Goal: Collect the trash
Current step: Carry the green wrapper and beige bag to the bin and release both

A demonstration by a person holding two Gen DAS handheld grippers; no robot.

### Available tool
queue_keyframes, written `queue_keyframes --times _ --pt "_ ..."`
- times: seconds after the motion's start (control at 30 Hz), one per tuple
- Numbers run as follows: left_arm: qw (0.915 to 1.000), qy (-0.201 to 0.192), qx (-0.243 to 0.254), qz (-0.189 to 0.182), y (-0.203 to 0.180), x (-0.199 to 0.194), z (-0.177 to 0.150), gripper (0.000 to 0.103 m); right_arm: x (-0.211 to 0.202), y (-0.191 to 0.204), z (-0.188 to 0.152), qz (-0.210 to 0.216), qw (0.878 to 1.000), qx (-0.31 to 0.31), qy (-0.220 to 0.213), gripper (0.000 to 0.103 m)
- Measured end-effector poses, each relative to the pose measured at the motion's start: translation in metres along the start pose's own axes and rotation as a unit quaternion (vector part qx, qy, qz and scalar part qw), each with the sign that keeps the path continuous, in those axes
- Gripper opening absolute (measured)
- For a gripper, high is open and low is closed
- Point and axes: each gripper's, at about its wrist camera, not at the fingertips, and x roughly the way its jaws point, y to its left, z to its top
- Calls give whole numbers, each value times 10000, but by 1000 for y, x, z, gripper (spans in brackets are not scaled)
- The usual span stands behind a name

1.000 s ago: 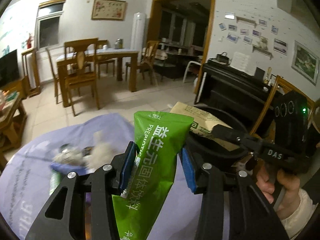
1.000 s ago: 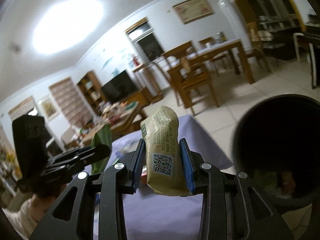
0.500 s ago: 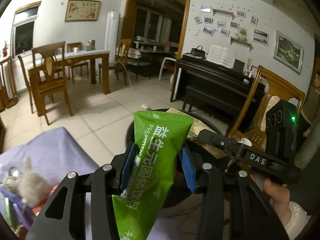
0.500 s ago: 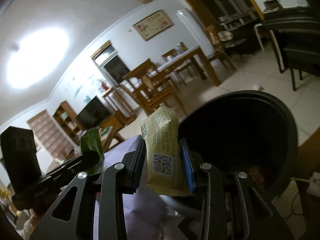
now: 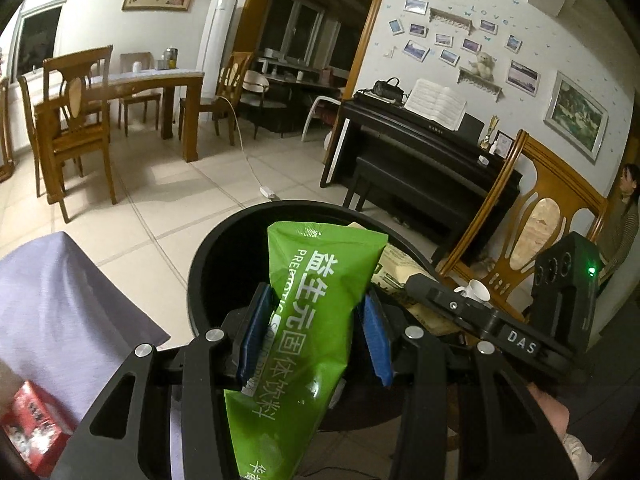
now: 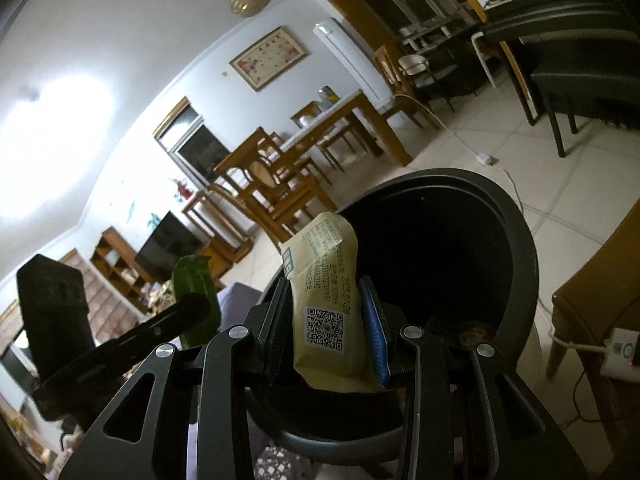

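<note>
Left gripper is pinching a green sachet between its blue pads, and the right gripper is pinching a beige sachet in the same way. Both are hanging over the mouth of a black bin, and both sachets are standing upright in the jaws.

The green sachet is carrying white Chinese characters and the Latin word that is reading as "PREBIOTIC" down its side. The beige one is showing a QR code on a white sticker and a printed date, "2025.02.28", with smaller lines I cannot read.

Both grippers are tilting downward toward the bin; the right wrist view is rolled, so the room is leaning in it.

The left wrist view is showing the right gripper from the side, with "DAS" on its arm and a small green light on its black body. It is also showing a red box on the purple cloth at the lower left. Farther away a black piano with an open music book is standing. The right wrist view is giving some trash at the bottom of the bin, and a wooden dining table behind.
</note>
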Motion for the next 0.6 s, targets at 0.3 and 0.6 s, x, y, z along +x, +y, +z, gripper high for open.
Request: queue_keyframes --times 0.3,0.6 --pt "10000 9 -88 44 -2 15 8 46 6 0 1 -68 9999 73 51 37" --pt "9998 -142 -72 76 -1 -6 10 76 0 17 -5 -216 9998 -36 -11 60"
